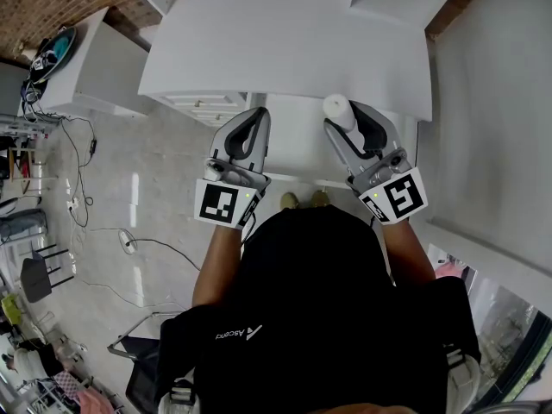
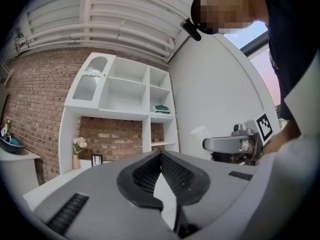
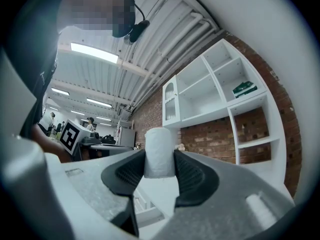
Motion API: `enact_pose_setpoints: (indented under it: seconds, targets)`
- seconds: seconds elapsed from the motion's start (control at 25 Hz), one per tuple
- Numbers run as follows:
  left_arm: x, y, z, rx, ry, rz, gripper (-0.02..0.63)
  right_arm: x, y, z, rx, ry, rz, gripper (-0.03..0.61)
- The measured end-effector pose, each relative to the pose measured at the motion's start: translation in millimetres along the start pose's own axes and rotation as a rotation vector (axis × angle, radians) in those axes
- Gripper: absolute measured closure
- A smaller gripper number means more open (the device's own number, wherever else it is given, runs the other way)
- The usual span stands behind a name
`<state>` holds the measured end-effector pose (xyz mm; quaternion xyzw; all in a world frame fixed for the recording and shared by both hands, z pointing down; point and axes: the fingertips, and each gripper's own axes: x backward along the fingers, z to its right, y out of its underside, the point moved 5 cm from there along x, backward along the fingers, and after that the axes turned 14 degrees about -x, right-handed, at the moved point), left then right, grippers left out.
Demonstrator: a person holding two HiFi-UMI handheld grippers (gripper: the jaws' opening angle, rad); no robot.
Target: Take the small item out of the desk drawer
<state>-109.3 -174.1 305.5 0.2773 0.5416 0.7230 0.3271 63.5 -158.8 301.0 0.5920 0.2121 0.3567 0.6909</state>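
Pinching the white cylinder (image 1: 338,109) across its middle, the right gripper (image 1: 347,119) has both pads pressed flat on the item's sides, and its rounded top stands clear above the jaws. The item is upright, lifted over the open drawer (image 1: 297,149) that juts out from under the desk's front edge, so it appears to be out of the drawer already. What remains, as I judge it, is carrying it clear and setting it down.

To do that well, hold the squeeze even: the cylinder looks soft and slightly textured, so a harder pinch could crush it, while a looser one could let it slide down between the pads. Lift straight up before moving toward the desk (image 1: 285,41), so the base passes above the desktop's front edge rather than knocking it. Hold the item vertical, and open the jaws only once its base rests flat on the top.

The left gripper (image 1: 256,119) hangs in front of the desk, left of the drawer, with its jaws pressed together on nothing. It is free to push the drawer shut.
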Motion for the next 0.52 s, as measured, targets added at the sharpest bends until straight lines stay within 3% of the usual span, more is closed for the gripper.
enact_pose_setpoints:
  seconds: [0.52]
  targets:
    - [-0.7,2.9,-0.9,0.005,-0.005,-0.002,0.615,-1.5,1.3,2.4,0.002,0.004,-0.002,0.405]
